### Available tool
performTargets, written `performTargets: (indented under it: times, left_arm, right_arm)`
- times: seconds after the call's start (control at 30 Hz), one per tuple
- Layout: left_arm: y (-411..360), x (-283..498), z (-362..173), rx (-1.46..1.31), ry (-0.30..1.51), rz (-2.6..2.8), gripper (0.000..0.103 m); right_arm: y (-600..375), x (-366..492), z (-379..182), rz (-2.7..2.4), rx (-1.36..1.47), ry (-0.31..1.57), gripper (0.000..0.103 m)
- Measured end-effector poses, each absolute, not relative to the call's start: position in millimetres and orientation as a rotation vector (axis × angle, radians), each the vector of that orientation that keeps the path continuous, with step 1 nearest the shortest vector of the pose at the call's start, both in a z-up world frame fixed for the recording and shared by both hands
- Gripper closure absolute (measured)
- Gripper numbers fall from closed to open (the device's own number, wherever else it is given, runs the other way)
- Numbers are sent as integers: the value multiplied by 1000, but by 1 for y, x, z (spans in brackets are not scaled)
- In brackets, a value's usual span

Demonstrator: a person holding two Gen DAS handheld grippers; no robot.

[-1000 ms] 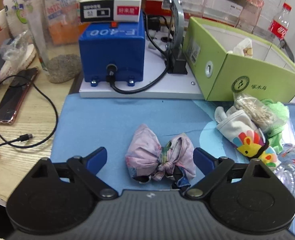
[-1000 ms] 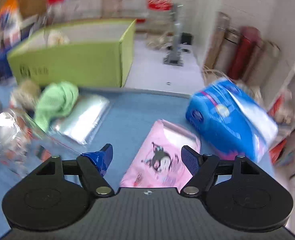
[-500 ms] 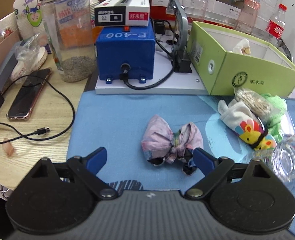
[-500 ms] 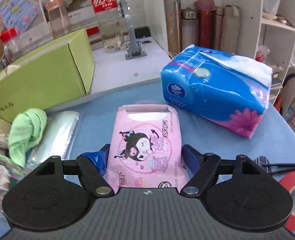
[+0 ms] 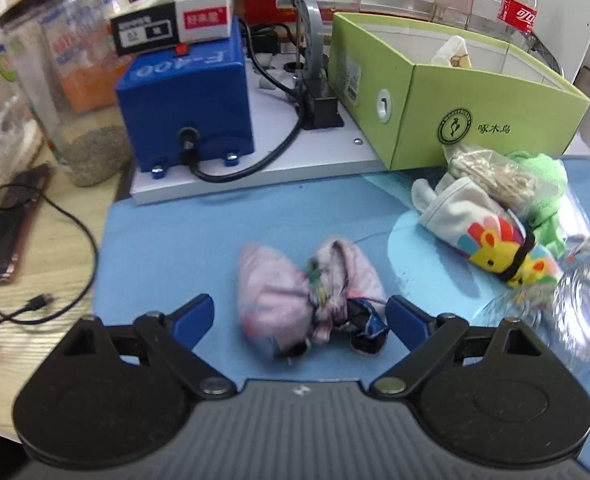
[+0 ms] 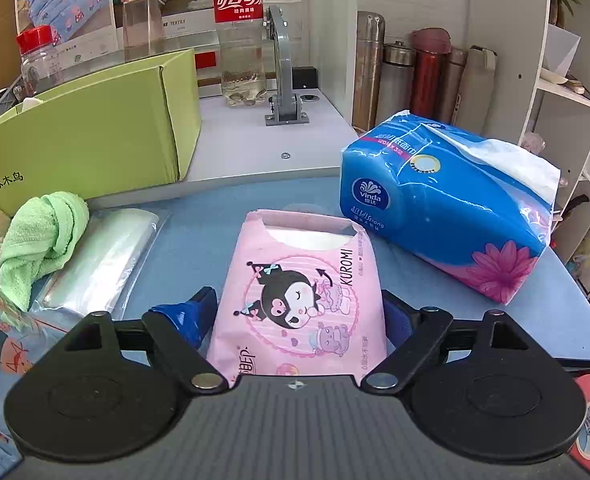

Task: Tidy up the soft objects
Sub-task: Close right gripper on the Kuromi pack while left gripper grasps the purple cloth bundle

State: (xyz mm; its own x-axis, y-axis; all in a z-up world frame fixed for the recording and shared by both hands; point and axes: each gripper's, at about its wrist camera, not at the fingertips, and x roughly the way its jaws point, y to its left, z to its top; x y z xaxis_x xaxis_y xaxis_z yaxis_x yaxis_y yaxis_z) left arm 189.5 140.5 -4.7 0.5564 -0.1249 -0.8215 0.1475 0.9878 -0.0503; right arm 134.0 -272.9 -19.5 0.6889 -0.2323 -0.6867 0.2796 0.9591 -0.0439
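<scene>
The right gripper (image 6: 299,312) has just been spreading its fingers and is now straddling the pink tissue pack (image 6: 301,292), which is lying on the blue mat in front of the green box (image 6: 91,136); the pads are not visibly pressing it yet. The left gripper (image 5: 299,314) is hovering, fingers wide apart, over the knotted cloth bundle (image 5: 307,296), also in front of the box. Both grasps look ready to close.

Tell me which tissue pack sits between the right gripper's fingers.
The pink Kuromi tissue pack, lying flat on the blue mat between the right gripper's fingers. The bigger blue Vinda pack lies beyond it, to the right.
</scene>
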Motion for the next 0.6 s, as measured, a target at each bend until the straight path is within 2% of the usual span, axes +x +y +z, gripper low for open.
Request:
performTargets:
  times: [0.33, 0.37, 0.4, 0.43, 0.5, 0.53, 0.57, 0.6]
  left_arm:
    - [120, 204, -20, 32, 967, -133, 11]
    - [121, 205, -20, 29, 959, -112, 13]
    - [122, 205, -19, 28, 956, -100, 25]
    - [125, 204, -18, 20, 946, -94, 30]
    - [130, 201, -15, 8, 955, -98, 34]
    - [132, 198, -14, 14, 955, -91, 37]
    - [134, 193, -12, 17, 950, -76, 38]
    - [137, 188, -9, 14, 943, -68, 40]
  right_arm:
    - [-272, 136, -23, -278, 56, 737, 26]
    - [-272, 136, -23, -279, 57, 736, 26]
    - [-271, 136, -23, -278, 55, 736, 26]
    - [-271, 136, -23, -275, 56, 736, 26]
    - [-271, 135, -22, -258, 50, 736, 30]
    - [-271, 133, -22, -245, 44, 730, 37]
    - [-271, 130, -22, -234, 38, 718, 52]
    - [-272, 128, -21, -222, 42, 709, 53]
